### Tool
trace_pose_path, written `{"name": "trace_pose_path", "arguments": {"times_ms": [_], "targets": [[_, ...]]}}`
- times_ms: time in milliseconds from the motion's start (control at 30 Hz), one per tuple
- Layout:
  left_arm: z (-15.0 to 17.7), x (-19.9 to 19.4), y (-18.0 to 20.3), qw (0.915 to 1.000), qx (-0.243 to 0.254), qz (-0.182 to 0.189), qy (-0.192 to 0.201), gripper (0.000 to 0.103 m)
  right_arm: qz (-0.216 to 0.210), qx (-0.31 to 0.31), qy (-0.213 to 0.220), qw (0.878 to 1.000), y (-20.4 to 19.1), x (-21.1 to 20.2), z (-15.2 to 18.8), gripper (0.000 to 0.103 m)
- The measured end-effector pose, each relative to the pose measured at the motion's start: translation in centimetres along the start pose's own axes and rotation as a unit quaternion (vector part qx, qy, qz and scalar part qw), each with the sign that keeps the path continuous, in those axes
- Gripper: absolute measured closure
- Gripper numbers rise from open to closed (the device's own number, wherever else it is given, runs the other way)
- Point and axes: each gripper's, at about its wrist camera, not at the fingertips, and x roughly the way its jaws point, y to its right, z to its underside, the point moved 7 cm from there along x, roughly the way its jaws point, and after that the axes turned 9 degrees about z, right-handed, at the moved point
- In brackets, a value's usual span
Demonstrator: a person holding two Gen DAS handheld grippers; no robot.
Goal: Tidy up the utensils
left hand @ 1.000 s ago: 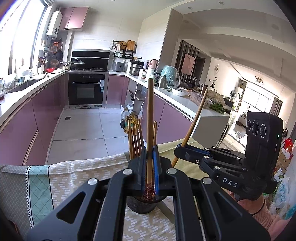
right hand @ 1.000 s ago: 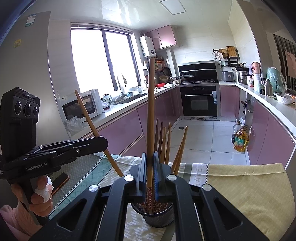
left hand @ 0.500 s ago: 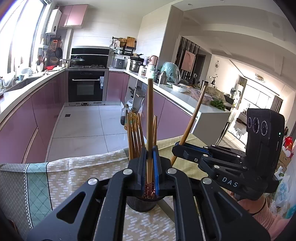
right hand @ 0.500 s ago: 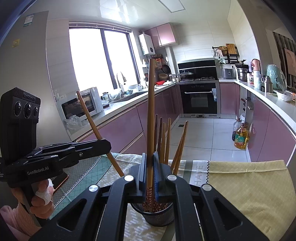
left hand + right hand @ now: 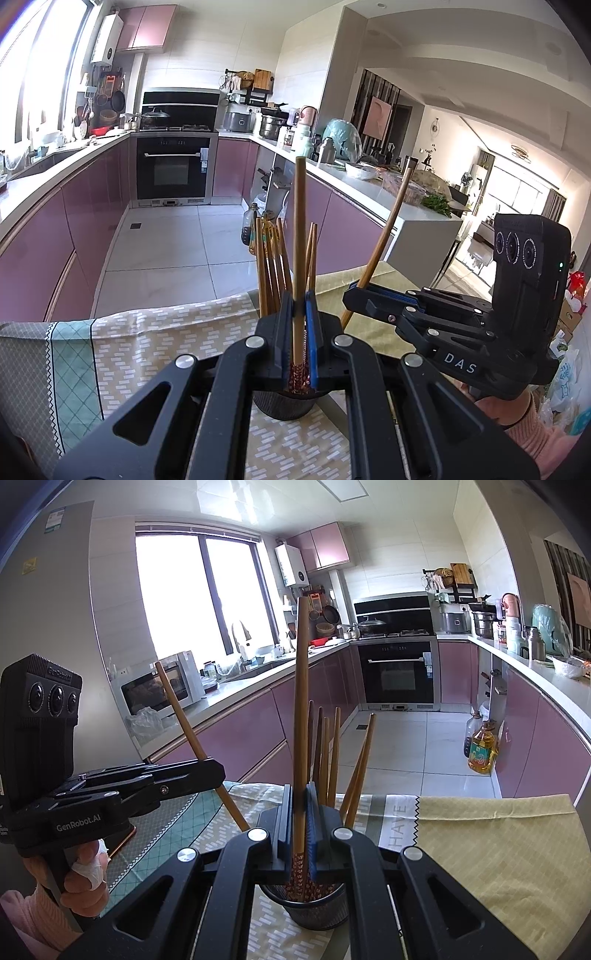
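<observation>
1. The left gripper (image 5: pixel 299 317) has its fingers pinching one chopstick (image 5: pixel 298 236), which stands almost upright with its patterned lower end inside the black mesh cup (image 5: pixel 282 404).
2. The right gripper (image 5: pixel 299 805) also has its fingers pressed on a single chopstick (image 5: pixel 301 701), upright, and its decorated tip goes down into the same cup (image 5: pixel 317 908).
3. In the left wrist view the right gripper (image 5: pixel 354 295) shows from the side, and its chopstick (image 5: pixel 388 236) leans to the upper right there.
4. In the right wrist view the left gripper (image 5: pixel 216 771) shows from the side with its chopstick (image 5: pixel 184 720) leaning to the upper left; the lower end passes behind the right gripper's body, so I cannot see where it ends.
5. Several other chopsticks (image 5: pixel 328 753) already stand in the cup, fanned out, some tilted to the right.
6. The cup stands on the tabletop, on a patterned cloth (image 5: pixel 147 347) next to a yellow cloth (image 5: pixel 498 849).
7. Compared with one second ago, both grippers hold the same grip on their chopsticks, and the cup has not moved.
8. The change is small: in the left wrist view the kitchen behind has shifted a little, and the right gripper with its leaning chopstick sits in nearly the same place.
</observation>
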Motion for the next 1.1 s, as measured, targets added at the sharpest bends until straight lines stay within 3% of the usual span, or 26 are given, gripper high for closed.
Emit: {"name": "trace_pose_path", "arguments": {"times_ms": [1100], "targets": [[1.2,1.3,-0.6,0.9999,-0.004,-0.003,-0.016,0.096,-0.001,0.003,-0.013,1.0,0.2,0.8,1.0,0.097]]}}
